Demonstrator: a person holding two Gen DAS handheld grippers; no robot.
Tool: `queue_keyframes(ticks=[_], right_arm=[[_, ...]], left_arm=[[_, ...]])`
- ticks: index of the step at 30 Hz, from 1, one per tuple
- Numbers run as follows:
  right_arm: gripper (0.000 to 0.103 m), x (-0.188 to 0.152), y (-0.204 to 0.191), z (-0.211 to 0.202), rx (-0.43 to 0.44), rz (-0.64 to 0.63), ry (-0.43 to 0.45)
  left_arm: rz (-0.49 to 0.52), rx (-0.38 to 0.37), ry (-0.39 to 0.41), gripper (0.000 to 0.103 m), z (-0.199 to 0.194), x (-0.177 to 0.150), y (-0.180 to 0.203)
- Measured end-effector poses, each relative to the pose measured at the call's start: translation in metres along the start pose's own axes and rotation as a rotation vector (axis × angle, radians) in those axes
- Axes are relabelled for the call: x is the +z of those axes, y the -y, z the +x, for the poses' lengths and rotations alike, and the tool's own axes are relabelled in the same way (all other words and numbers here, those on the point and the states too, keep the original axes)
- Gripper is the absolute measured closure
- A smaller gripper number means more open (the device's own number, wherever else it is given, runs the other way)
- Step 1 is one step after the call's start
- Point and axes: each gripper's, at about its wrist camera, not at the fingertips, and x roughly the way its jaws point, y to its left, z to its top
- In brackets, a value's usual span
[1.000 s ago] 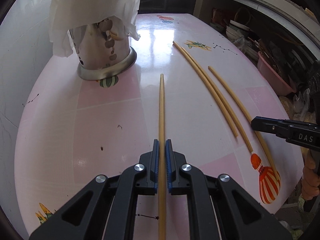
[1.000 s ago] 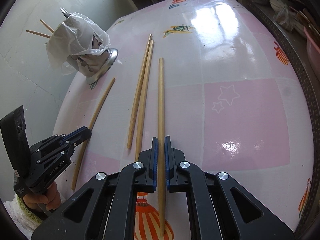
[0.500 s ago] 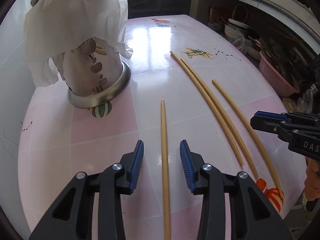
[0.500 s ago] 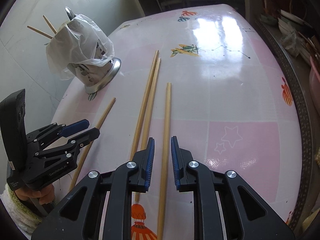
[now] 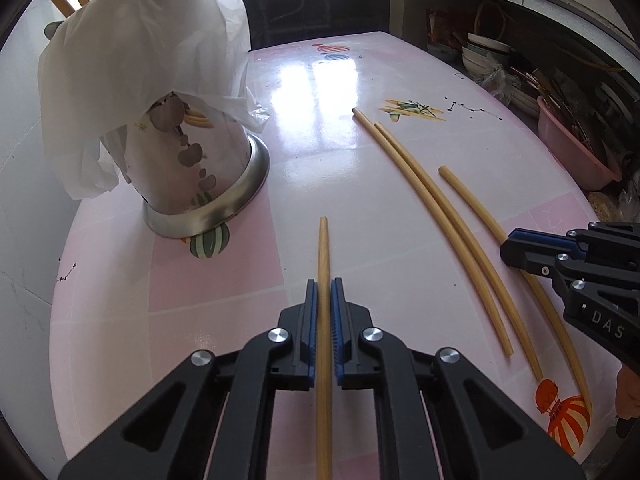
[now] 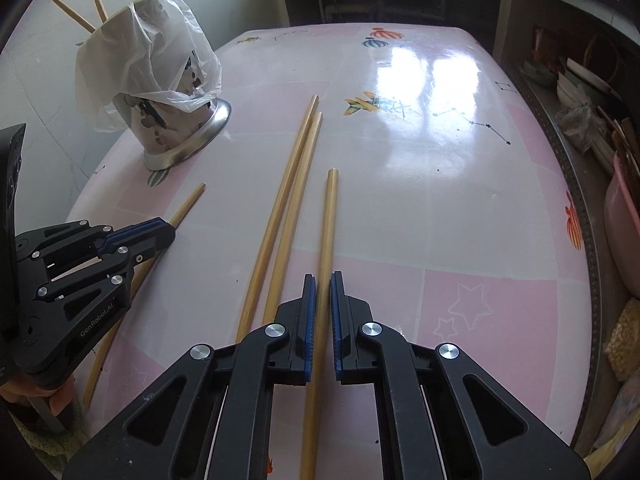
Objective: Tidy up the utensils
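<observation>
Both my grippers reopened and reclamped: left gripper (image 5: 324, 282) and right gripper (image 6: 323, 276) tilt downward, each gripping one tan chopstick (image 5: 323, 248) (image 6: 329, 216) lengthwise.

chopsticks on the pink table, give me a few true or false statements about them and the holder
1. Four chopsticks lie on the pink table. True.
2. The left hand-held gripper is wide open over bare table. False: it is shut on a chopstick.
3. The right hand-held gripper is shut on the rightmost chopstick. True.
4. The metal utensil holder lies tipped over. False: it stands upright, a white plastic bag draped over it.
5. No chopsticks are in the holder. False: two stick out.
</observation>
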Motion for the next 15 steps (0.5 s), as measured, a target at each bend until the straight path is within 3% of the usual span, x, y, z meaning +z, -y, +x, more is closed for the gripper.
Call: queue_keyframes(ticks=[6, 15], right_arm=[[0.099, 0.004, 0.013, -0.017, 0.08, 0.11, 0.03], [0.099, 0.01, 0.008, -0.082, 0.166, 0.15, 0.165]], left_arm=[[-0.064, -0.044, 0.032, 0.098, -0.011, -0.004, -0.01], [-0.166, -0.119, 0.209, 0.098, -0.082, -0.004, -0.028]])
